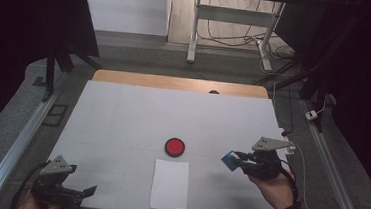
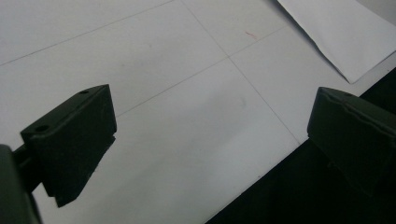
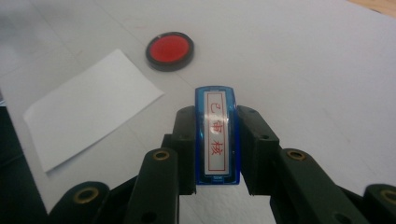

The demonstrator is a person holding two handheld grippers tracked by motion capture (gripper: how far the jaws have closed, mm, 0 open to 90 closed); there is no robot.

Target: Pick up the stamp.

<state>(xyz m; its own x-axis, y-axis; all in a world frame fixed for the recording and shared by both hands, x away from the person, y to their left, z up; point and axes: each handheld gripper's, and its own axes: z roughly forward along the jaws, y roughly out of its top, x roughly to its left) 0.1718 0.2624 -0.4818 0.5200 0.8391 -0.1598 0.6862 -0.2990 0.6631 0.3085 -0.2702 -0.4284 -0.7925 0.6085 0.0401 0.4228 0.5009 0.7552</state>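
Observation:
A blue stamp (image 3: 215, 135) with a white label bearing red characters is clamped between the jaws of my right gripper (image 3: 215, 140). In the high view that gripper (image 1: 239, 161) hovers over the table's right side with the blue stamp (image 1: 229, 160) at its tip, pointing left. A round red ink pad in a black case (image 1: 174, 147) (image 3: 169, 50) lies at the table's middle. A white paper sheet (image 1: 170, 183) (image 3: 88, 112) lies just in front of it. My left gripper (image 1: 84, 192) rests at the front left corner, jaws wide apart over bare table (image 2: 205, 135).
The white table top (image 1: 122, 114) ends in a wooden strip at the far side. Metal rails run along both sides of the table. A corner of the white paper sheet (image 2: 345, 32) reaches into the left gripper view near the table's front edge.

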